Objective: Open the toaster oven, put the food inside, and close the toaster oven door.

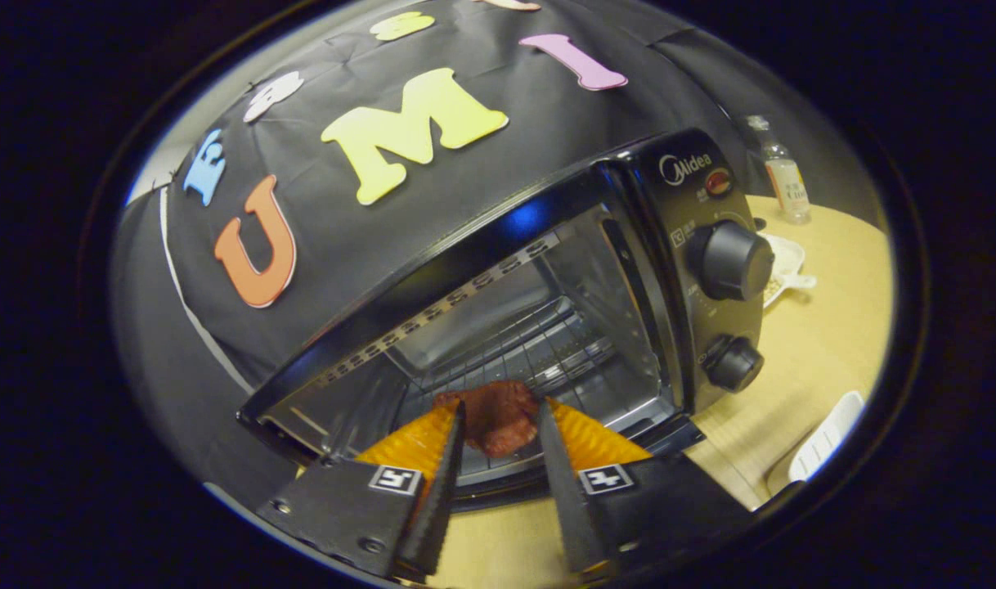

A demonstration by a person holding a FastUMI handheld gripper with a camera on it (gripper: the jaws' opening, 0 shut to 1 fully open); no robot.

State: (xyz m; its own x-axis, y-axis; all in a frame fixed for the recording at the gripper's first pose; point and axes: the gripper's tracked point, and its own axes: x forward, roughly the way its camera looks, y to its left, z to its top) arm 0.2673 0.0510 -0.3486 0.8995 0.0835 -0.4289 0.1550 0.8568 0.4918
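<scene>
Low centre, the gripper (pixel 498 421) clamps the food (pixel 498 415) by both flanks, at the oven (pixel 547 270) mouth above its rack (pixel 539 348). It looks light and soft; grip gently. Knobs (pixel 731 260) right.

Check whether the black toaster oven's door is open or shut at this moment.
Open: the black toaster oven shows its bare cavity and wire rack, and the gripper holds a reddish-brown piece of food between its jaws at the opening.

My gripper (pixel 498 425) has two wedge-shaped fingers (pixel 432 491) with serrated inner edges, ribbed pads, square coded markers and small screws
</scene>
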